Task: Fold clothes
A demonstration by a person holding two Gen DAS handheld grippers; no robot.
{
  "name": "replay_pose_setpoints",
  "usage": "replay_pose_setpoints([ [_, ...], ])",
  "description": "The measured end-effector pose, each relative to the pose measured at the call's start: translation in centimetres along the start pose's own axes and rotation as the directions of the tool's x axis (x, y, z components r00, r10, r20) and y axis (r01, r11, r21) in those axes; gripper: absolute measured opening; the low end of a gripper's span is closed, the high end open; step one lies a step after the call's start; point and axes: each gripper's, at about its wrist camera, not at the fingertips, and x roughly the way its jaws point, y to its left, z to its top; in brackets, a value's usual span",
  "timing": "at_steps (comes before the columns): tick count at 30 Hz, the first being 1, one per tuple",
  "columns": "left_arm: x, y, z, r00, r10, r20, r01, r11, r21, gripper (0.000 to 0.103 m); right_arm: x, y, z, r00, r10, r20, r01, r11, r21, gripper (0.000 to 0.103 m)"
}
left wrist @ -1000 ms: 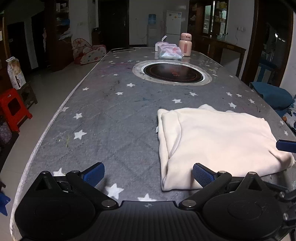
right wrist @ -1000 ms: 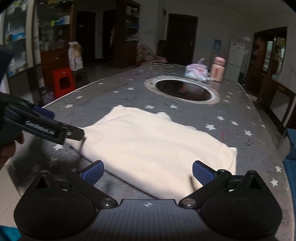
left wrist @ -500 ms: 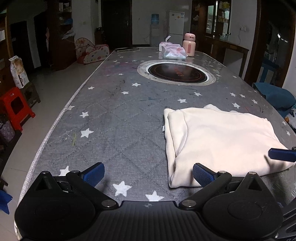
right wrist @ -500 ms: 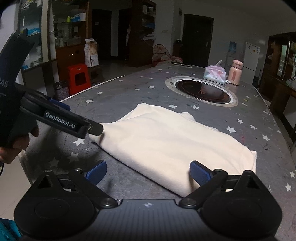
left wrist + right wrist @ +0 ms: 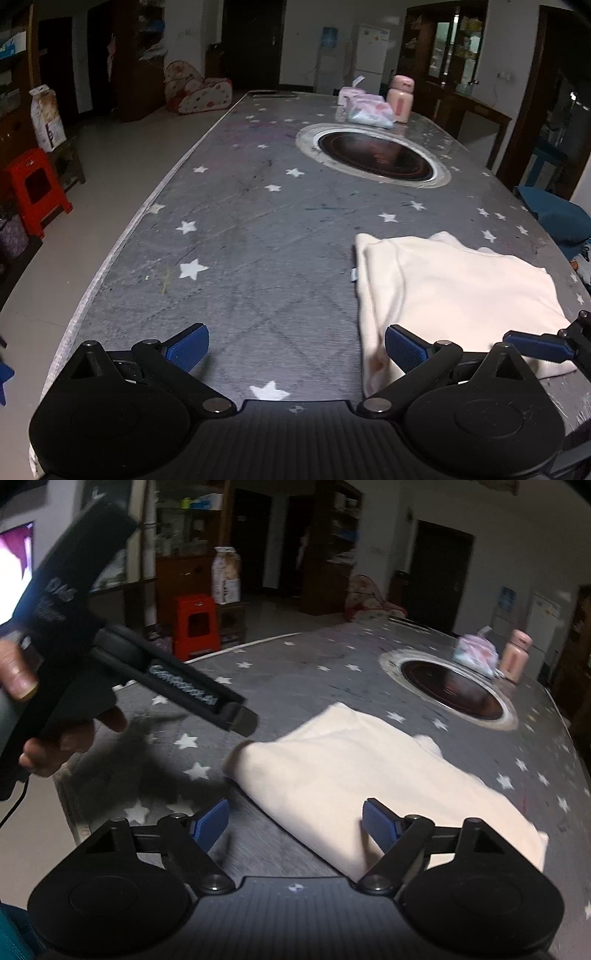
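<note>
Folded garment (image 5: 454, 288): soft cream cloth, matt, slightly fleecy. Table cover (image 5: 258, 236): grey star-printed sheet, dull and scuffed. Inset hob (image 5: 373, 155): glossy dark glass in a brushed metal ring. Gripper fingers (image 5: 376, 823) looked ribbed blue plastic; stool (image 5: 195, 624) shiny red plastic.

The folded garment (image 5: 458, 291) lies on the near right part of the surface (image 5: 258, 236). Behind it a round inset (image 5: 375, 155) is set in the surface, with a packet (image 5: 365, 110) and a bottle (image 5: 400, 98) at the far end. A stool (image 5: 31, 188) stands on the floor to the left.
</note>
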Motion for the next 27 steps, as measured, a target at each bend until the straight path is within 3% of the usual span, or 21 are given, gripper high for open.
replay_pose_setpoints([
  [3, 0.2, 0.4, 0.2, 1.000, 0.024, -0.001, -0.024, 1.000, -0.007, 0.103, 0.7, 1.0, 0.5, 1.000, 0.024, -0.001, -0.024, 0.998, -0.051, 0.071],
  [7, 0.5, 0.9, 0.6, 1.000, 0.001, -0.002, -0.002, 0.999, -0.034, 0.103, 1.9, 2.3, 1.0, 0.999, 0.044, -0.019, -0.046, 0.992, -0.120, 0.061],
  [14, 1.0, 1.2, 1.3, 0.999, -0.053, -0.014, 0.051, 0.995, -0.080, 0.103, 3.0, 3.8, 1.4, 1.000, 0.006, -0.021, -0.011, 0.975, -0.222, 0.052],
  [16, 1.3, 1.2, 1.4, 0.997, -0.077, -0.023, 0.075, 0.992, -0.101, 0.103, 2.9, 3.3, 1.5, 1.000, 0.016, -0.017, -0.019, 0.981, -0.195, 0.047],
  [20, 1.8, 1.2, 1.8, 0.990, -0.135, -0.044, 0.127, 0.980, -0.153, 0.103, 2.6, 2.3, 1.7, 0.999, 0.036, -0.006, -0.037, 0.989, -0.141, 0.022],
  [22, 2.1, 1.1, 1.9, 0.986, -0.157, -0.053, 0.145, 0.974, -0.176, 0.103, 2.5, 1.8, 1.8, 0.999, 0.046, -0.001, -0.046, 0.992, -0.114, 0.016],
  [27, 3.1, 1.0, 2.3, 0.976, -0.202, -0.083, 0.177, 0.954, -0.241, 0.103, 2.1, 0.6, 2.2, 0.997, 0.069, 0.014, -0.069, 0.997, -0.046, 0.011],
])
